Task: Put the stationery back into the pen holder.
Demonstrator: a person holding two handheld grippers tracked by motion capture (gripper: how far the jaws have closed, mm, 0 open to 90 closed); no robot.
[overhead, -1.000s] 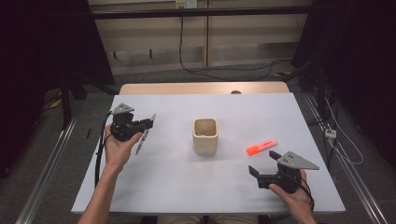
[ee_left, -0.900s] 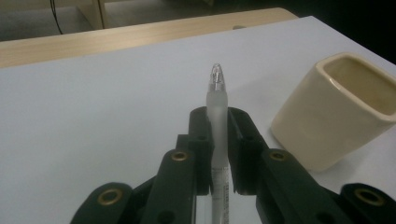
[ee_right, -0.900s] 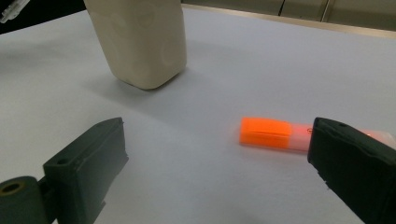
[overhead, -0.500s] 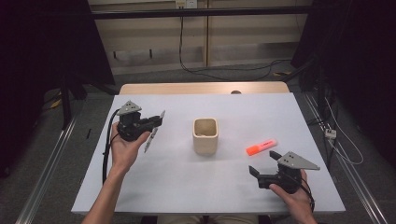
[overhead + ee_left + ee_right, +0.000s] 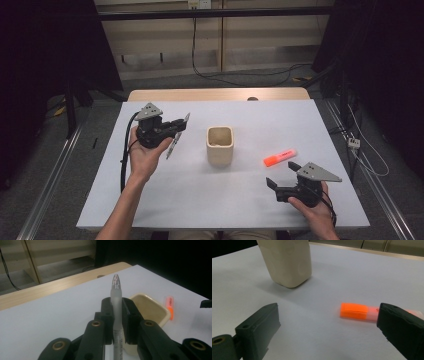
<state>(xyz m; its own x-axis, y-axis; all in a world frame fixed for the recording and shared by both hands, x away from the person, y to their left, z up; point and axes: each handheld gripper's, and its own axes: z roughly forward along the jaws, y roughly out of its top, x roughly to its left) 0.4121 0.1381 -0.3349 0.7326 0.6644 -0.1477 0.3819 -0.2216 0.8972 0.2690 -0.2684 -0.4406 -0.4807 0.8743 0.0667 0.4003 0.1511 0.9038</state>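
Observation:
A frosted translucent pen (image 5: 171,146) with a clear cap is clamped in my left gripper (image 5: 178,126), which a hand holds above the table's left side. In the left gripper view the jaws (image 5: 117,305) are shut on the pen (image 5: 116,293), whose capped tip points up and toward the cream square cup (image 5: 152,311). The cup (image 5: 220,145) stands upright mid-table. An orange highlighter (image 5: 279,157) lies to its right. My right gripper (image 5: 281,173) rests near the front right, open, with the highlighter (image 5: 355,311) lying just beyond its jaws.
The white table (image 5: 250,112) has a wooden strip along its far edge. Dark floor, metal rails and cables surround it. In the right gripper view the cup (image 5: 287,262) stands at the upper left, a short way past the left jaw.
My left gripper has carried the pen a little to the right, closer to the cup. The right gripper, cup and highlighter have stayed put.

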